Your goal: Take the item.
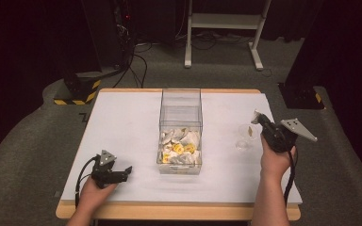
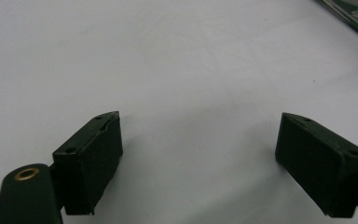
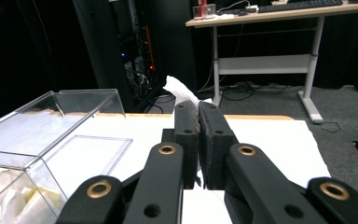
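Jaws on my right gripper [image 3: 198, 112] pinch a white wrapper [image 3: 179, 91] beside the clear box [image 1: 181, 113]; my left gripper [image 2: 198, 140] rests wide open. Next, I judge, comes carrying it over the box.

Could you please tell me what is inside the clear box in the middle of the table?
The clear box holds a pile of small white and yellow packets at its near end; its far end looks empty. Whatever lies beneath the top packets is covered.
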